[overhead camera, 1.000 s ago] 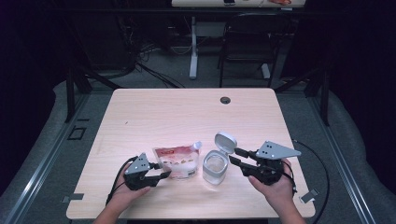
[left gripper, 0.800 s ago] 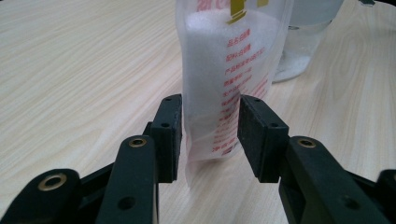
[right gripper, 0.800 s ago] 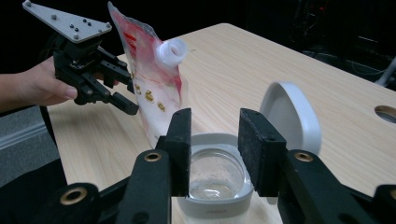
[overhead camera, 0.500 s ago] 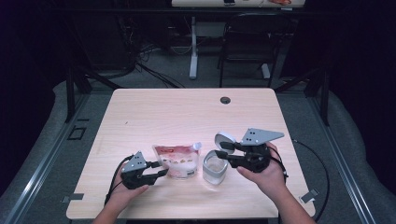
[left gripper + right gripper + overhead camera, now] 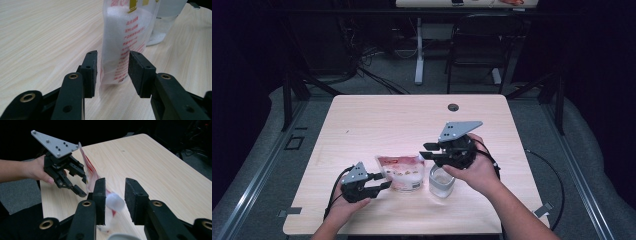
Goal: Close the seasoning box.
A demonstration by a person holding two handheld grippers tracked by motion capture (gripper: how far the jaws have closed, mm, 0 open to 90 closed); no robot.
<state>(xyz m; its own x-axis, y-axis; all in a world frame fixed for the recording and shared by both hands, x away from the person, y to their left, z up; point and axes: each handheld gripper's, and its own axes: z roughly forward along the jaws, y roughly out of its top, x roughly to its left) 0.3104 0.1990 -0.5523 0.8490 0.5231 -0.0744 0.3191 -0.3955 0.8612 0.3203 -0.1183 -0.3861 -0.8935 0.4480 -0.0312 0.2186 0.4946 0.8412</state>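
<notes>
A: Dark room, pale wooden table [image 5: 377, 120], cables on the floor behind. What's the work?

B: A bag [image 5: 400, 172] of white grains stands beside a clear jar [image 5: 442, 181]. The left gripper [image 5: 379, 186] sits at the bag's lower edge, jaws spread to either side of it; in the left gripper view the pads [image 5: 90, 72] flank the bag [image 5: 126, 42] with a gap on each side, so no pinch.

A: And the right gripper [image 5: 428, 151]?

B: Above the jar, pointing toward the bag's top corner. Its jaws have just been closing. In the right gripper view a white cap [image 5: 115, 202] on the bag's spout lies between the pads, but they aren't pressing on it.

A: So the step, I'd judge, is taking hold of that cap to open the bag?

B: Likely. To do it well, close the left jaws first so the bag can't tip or slide. Then centre the right pads squarely on the cap, not on the soft film below it.

A: Risk?

B: A thin bag buckles; squeeze low and gently, or grains spill beside the jar.
</notes>
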